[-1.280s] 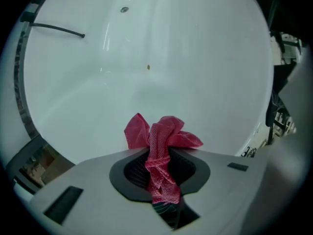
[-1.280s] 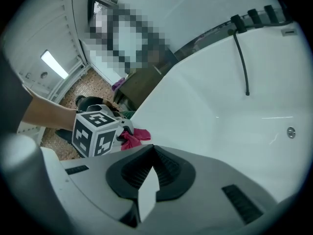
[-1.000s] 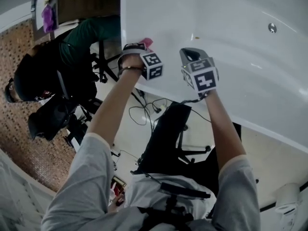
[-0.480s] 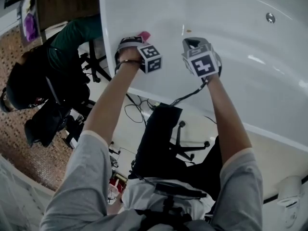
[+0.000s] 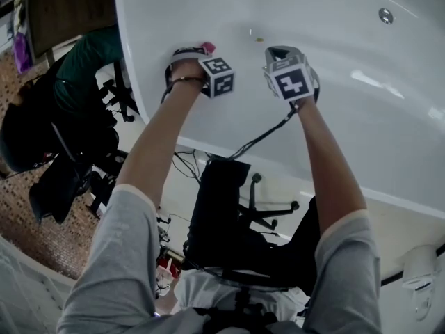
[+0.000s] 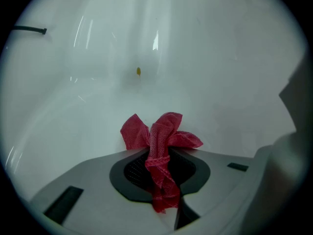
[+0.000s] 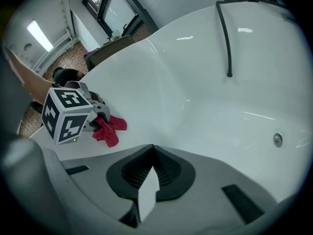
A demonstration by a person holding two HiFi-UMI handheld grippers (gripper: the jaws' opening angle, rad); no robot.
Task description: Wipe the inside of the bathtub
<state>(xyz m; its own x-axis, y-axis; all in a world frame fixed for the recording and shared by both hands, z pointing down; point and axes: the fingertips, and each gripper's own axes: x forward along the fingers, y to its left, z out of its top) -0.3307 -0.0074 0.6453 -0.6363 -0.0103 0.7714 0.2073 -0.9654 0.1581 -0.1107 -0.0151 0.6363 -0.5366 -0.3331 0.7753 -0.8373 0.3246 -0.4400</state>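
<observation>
**Left gripper: cloth position relative to tub wall**

The left gripper (image 6: 159,155) is clamped shut on a red cloth (image 6: 159,136). The cloth is bunched between the jaws, and its loose folds project past the tips. The right gripper (image 7: 146,180) has its jaws drawn together with nothing gripped.

The bathtub (image 5: 334,103) fills the far and right part of the head view. Both grippers are held over its near-left inner wall, side by side, left gripper (image 5: 195,53) to the left of the right gripper (image 5: 281,58).

Governing relation: the inner wall lies straight ahead of the left gripper's jaws, so the projecting folds face the surface. The right gripper view shows the cloth (image 7: 110,129) low against the white wall. Whether it is actually touching cannot be confirmed.

A small yellow speck (image 6: 138,71) sits on the wall beyond the cloth, slightly left of the jaw line. In the head view the speck (image 5: 259,40) lies between the two grippers and farther out, nearer the right gripper. Only the left gripper carries the cloth.

Judgement: the wipe should run forward and rightward. The round metal fitting (image 5: 384,15) lies well apart, far right.
</observation>
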